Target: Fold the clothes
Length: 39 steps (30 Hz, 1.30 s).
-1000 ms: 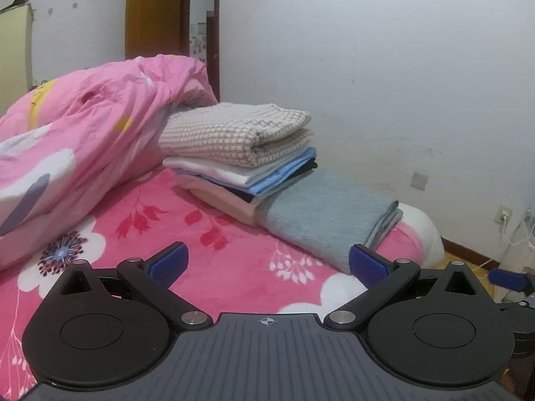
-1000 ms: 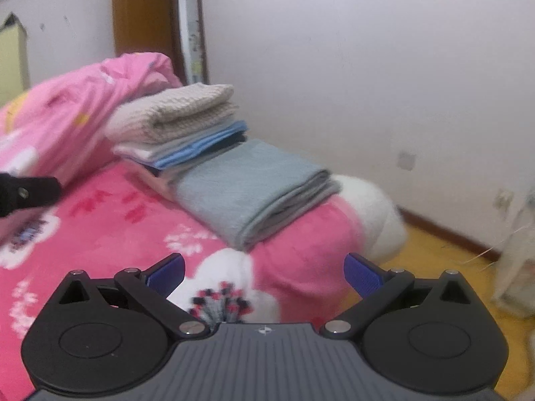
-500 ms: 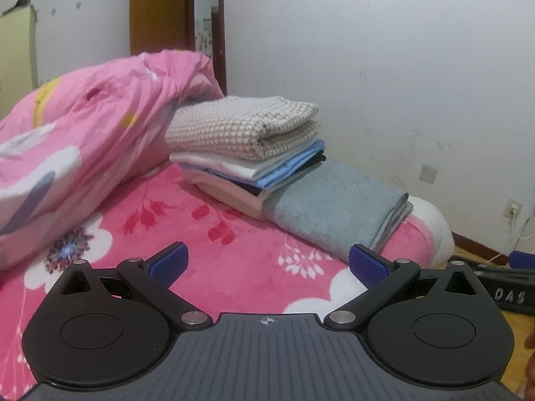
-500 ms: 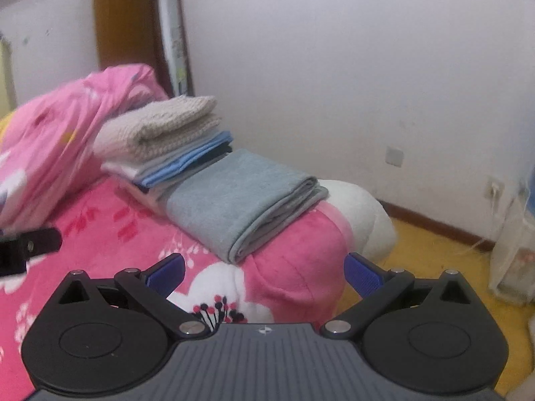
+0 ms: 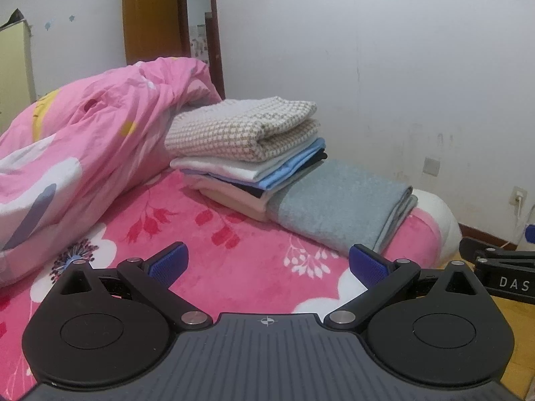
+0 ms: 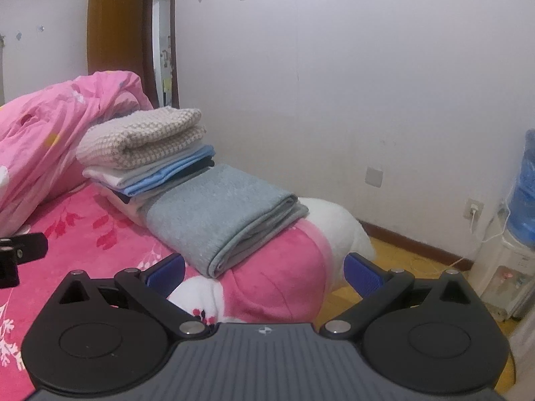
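While both tools hang over the near edge of the bed, neither has hold of anything: the left tool has its blue pads spread wide with only the pink floral bedspread showing between them, and the right tool is spread just as wide over the corner of the bed. At the far end, against the wall, lies a stack of folded clothes, a beige checked piece on top, then white, light blue, dark and pale pink layers. Just beside it, touching its front, rests a folded grey towel. A crumpled pink quilt is heaped to the left. In the left wrist view the right tool's black body carries the white letters "DAS"; the rest is cut off.
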Available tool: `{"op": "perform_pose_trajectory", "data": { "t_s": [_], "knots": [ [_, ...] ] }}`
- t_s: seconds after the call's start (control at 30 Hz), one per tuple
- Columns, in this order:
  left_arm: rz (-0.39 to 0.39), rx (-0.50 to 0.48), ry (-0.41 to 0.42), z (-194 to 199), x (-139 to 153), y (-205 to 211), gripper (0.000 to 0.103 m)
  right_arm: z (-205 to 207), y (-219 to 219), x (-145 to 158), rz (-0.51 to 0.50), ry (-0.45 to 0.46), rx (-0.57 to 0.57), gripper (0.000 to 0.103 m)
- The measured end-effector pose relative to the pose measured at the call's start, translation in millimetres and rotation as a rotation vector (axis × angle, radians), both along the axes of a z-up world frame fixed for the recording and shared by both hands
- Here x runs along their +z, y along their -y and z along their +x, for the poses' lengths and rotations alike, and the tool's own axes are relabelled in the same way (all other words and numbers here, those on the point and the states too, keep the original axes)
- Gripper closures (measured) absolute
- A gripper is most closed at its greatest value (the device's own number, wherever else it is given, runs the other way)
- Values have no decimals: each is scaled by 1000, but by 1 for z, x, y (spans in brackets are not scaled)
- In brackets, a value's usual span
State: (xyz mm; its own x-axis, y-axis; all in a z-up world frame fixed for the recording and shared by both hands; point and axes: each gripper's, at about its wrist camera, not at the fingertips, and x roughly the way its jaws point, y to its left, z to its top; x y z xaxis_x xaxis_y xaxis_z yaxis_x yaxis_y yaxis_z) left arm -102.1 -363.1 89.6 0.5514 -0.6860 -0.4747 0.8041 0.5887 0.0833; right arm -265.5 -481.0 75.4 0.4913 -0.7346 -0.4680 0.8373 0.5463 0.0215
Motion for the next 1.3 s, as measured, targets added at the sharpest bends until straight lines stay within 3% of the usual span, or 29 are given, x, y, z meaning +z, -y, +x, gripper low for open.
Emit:
{"op": "perform_pose_trajectory", "data": {
  "t_s": [0.27, 0.57, 0.87, 1.1, 1.3],
  "knots": [
    [-32, 6, -5, 2, 1, -1, 0, 4, -12, -1, -79, -19, 15, 0],
    [-33, -13, -3, 2, -2, 1, 0, 18, -19, 0, -84, -82, 55, 0],
    [-78, 20, -23, 5, -1, -2, 0, 21, -19, 0, -76, -83, 67, 0],
    [-152, 54, -117, 16, 0, -13, 0, 23, -18, -2, -68, -76, 67, 0],
    [-151, 84, -120, 21, 0, -14, 0, 22, -15, -1, -59, -70, 62, 0]
  ]
}}
